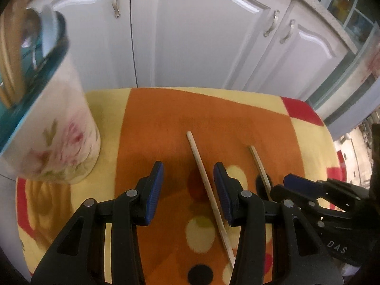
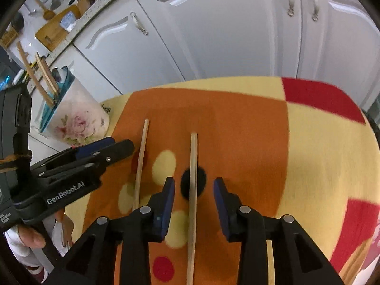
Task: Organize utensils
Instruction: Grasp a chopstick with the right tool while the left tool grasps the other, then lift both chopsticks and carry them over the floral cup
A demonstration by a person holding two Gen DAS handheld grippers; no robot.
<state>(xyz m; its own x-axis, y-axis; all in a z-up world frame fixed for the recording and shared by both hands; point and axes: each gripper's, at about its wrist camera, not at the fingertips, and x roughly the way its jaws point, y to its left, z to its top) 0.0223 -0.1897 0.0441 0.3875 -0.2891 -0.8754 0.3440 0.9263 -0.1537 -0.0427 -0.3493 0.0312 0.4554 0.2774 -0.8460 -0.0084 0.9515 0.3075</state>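
Note:
Two wooden chopsticks lie on the orange and yellow cloth [image 1: 166, 118]. My left gripper [image 1: 188, 182] is open, its jaws on either side of one chopstick [image 1: 204, 180], close to the right jaw. My right gripper [image 2: 193, 198] is open with the other chopstick [image 2: 192, 190] between its jaws; that stick shows in the left wrist view [image 1: 260, 168] too. The left chopstick also shows in the right wrist view [image 2: 141, 163]. A floral utensil holder [image 1: 59, 128] with a teal rim stands at the left and holds wooden utensils and a spoon; it also shows in the right wrist view [image 2: 78, 118].
White cabinet doors [image 1: 201, 35] stand right behind the table. The cloth's far edge [image 2: 213, 80] is close. A countertop with a cutting board [image 2: 57, 26] is at the upper left in the right wrist view.

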